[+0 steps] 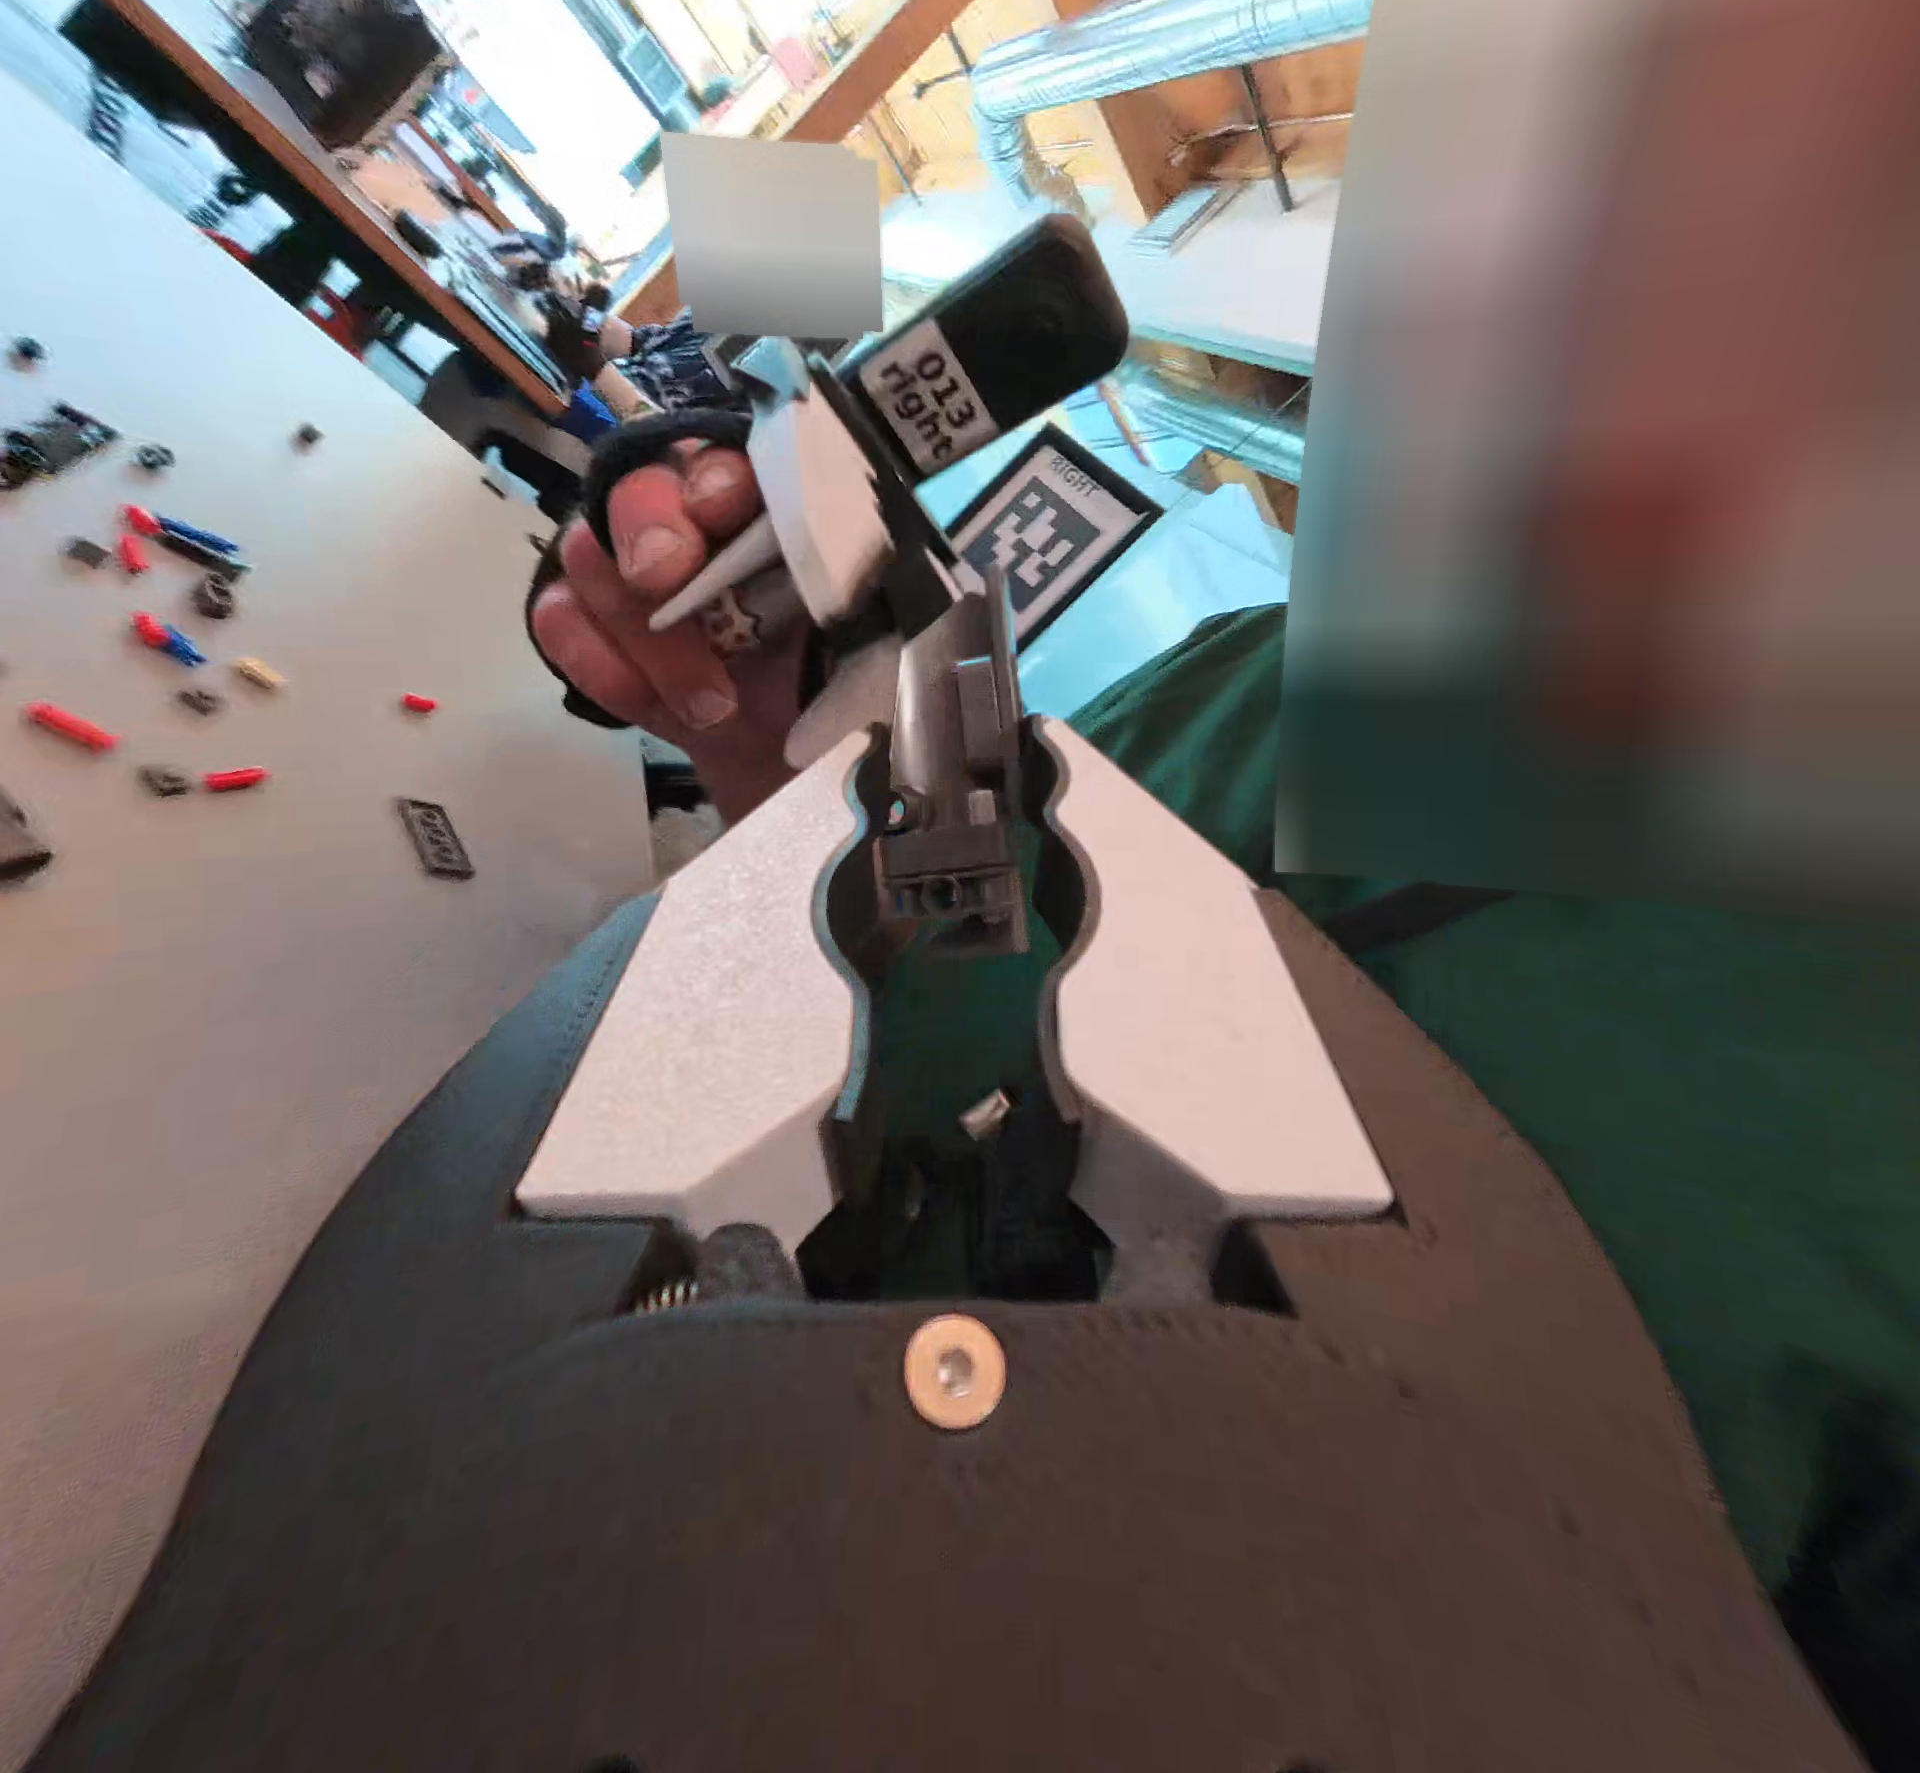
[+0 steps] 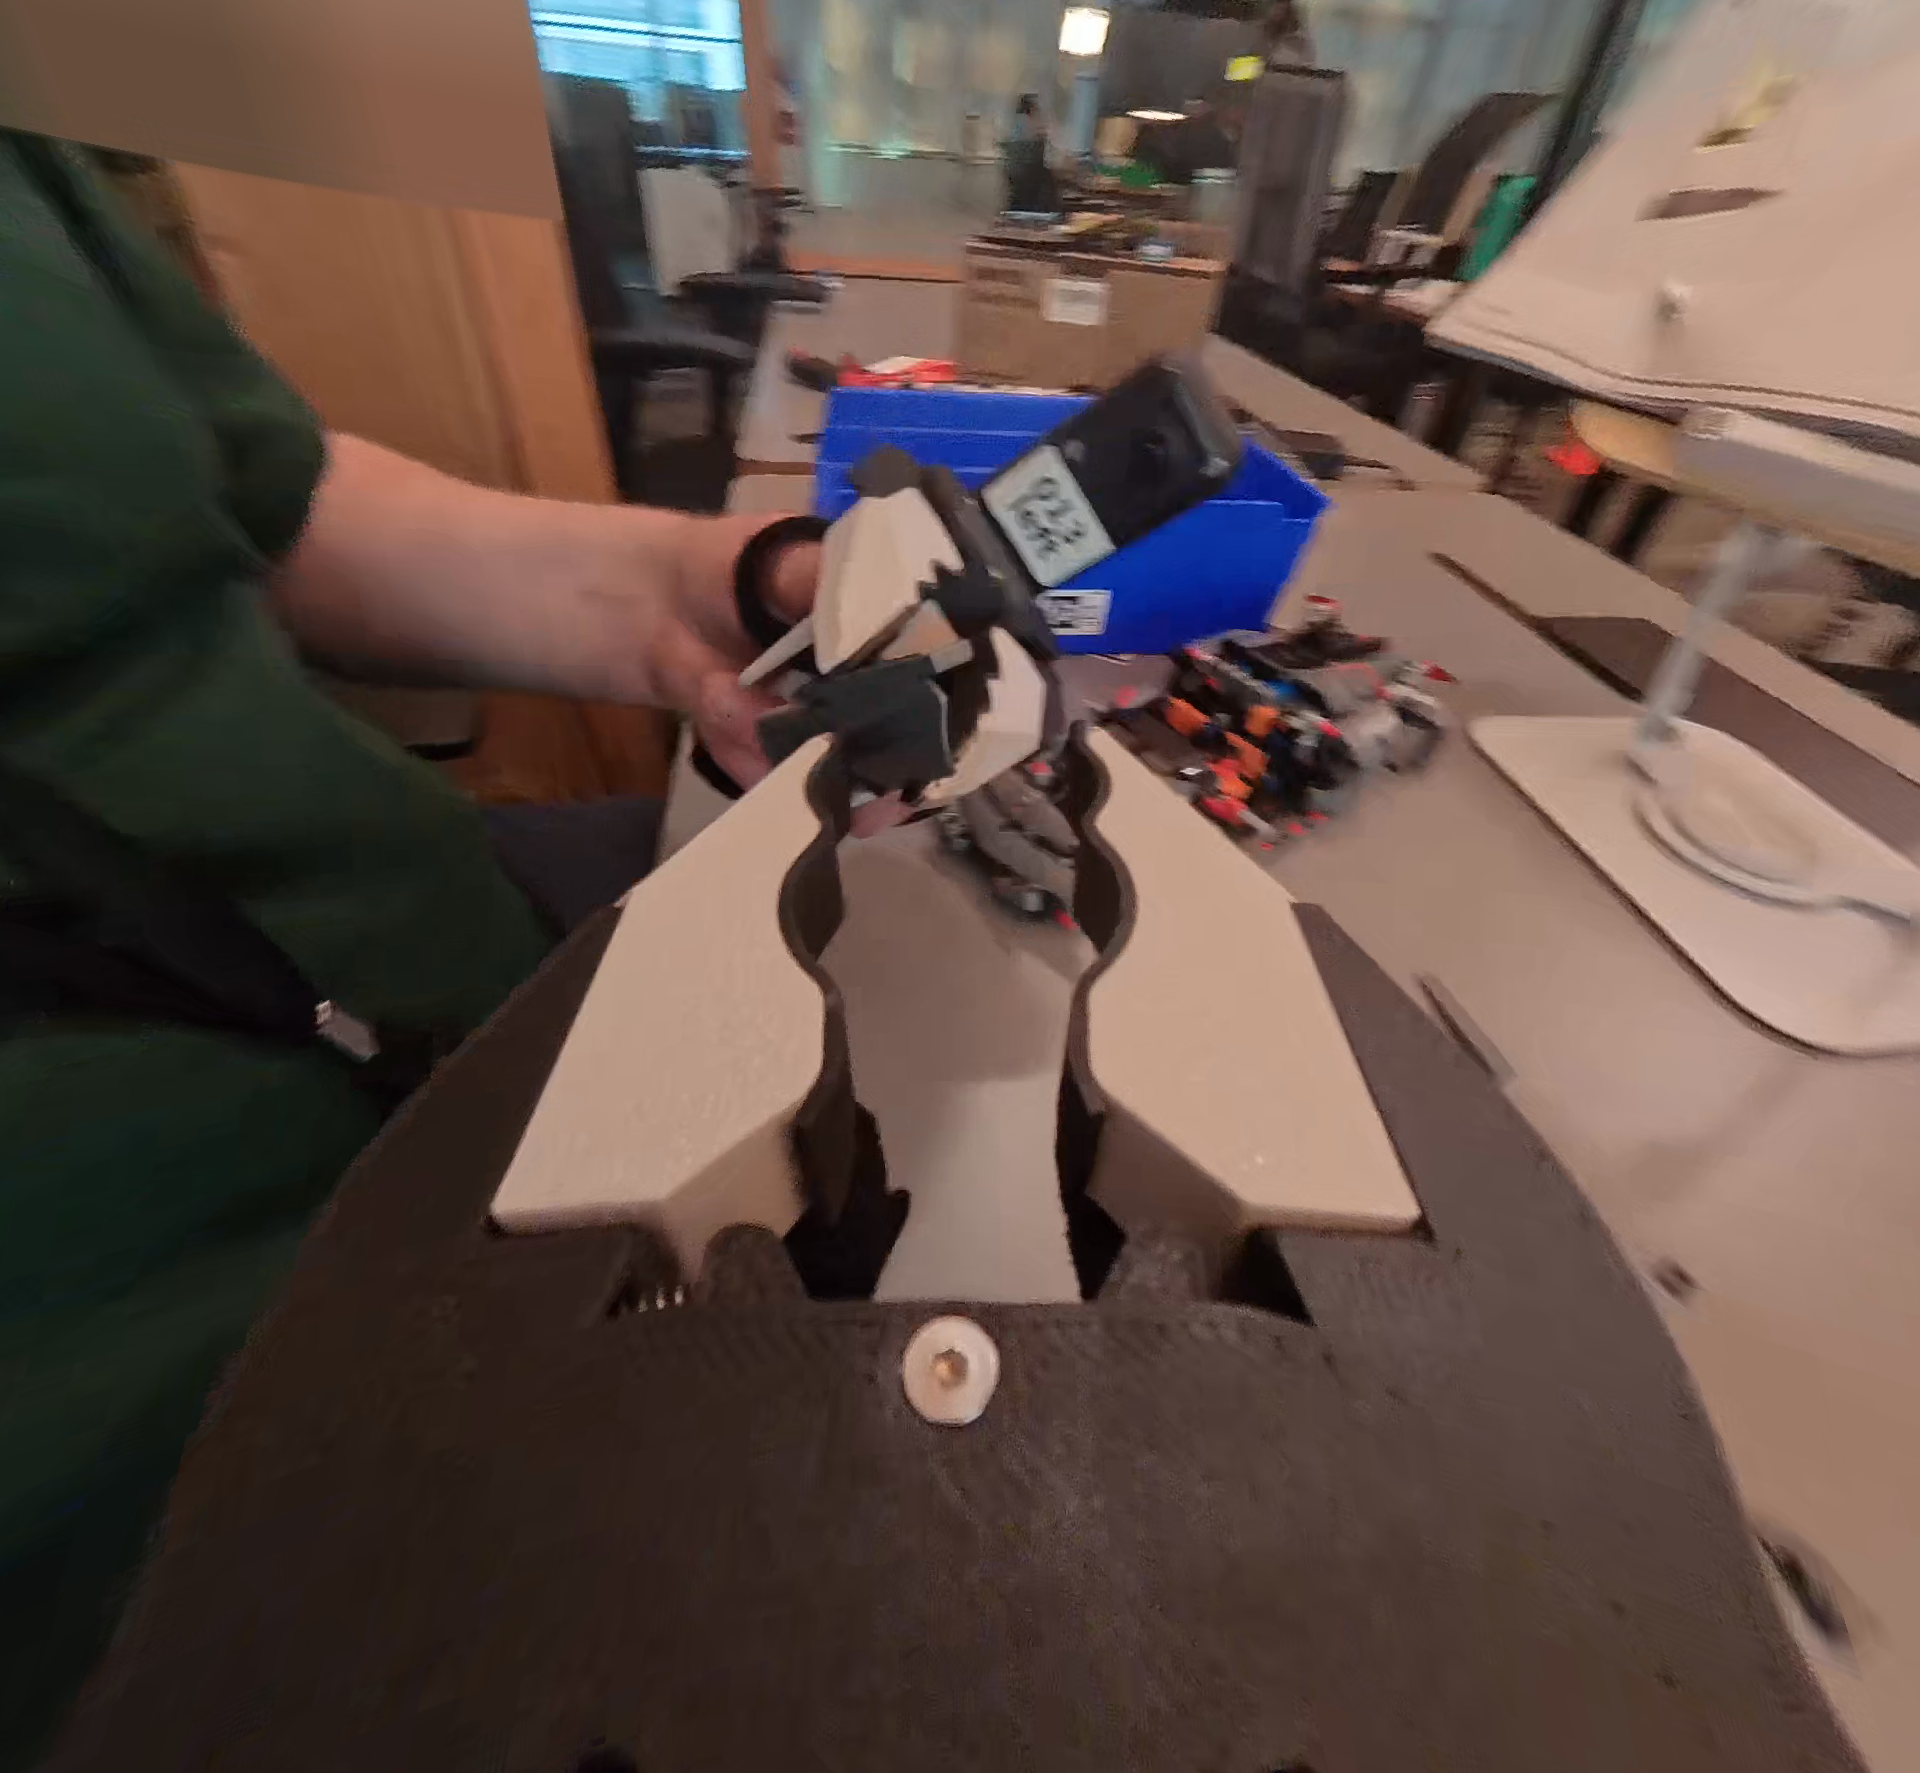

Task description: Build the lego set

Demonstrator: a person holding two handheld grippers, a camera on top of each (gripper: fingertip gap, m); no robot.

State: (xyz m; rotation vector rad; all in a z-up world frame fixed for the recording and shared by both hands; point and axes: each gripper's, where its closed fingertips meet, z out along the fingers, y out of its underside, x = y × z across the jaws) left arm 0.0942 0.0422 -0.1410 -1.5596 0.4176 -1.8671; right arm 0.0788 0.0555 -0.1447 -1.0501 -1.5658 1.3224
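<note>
Grey lego sub-assembly (image 1: 951, 850) sits clamped in the left tongs (image 1: 945, 788), lifted off the surface (image 1: 312, 944) toward the right tongs (image 2: 951, 788), which look apart around it, likely for joining, loose bricks (image 1: 177, 643) lying beyond.

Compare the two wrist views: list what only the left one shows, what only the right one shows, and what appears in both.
Only the left wrist view: loose red, blue and dark lego pieces scattered on the white table, a silver duct overhead, and the left claw closed on a grey lego assembly.

Only the right wrist view: a blue bin, a partly built lego model on the table, and a white lamp base.

Both: the person's green shirt, a hand holding the opposite claw, and that claw's black camera.
</note>
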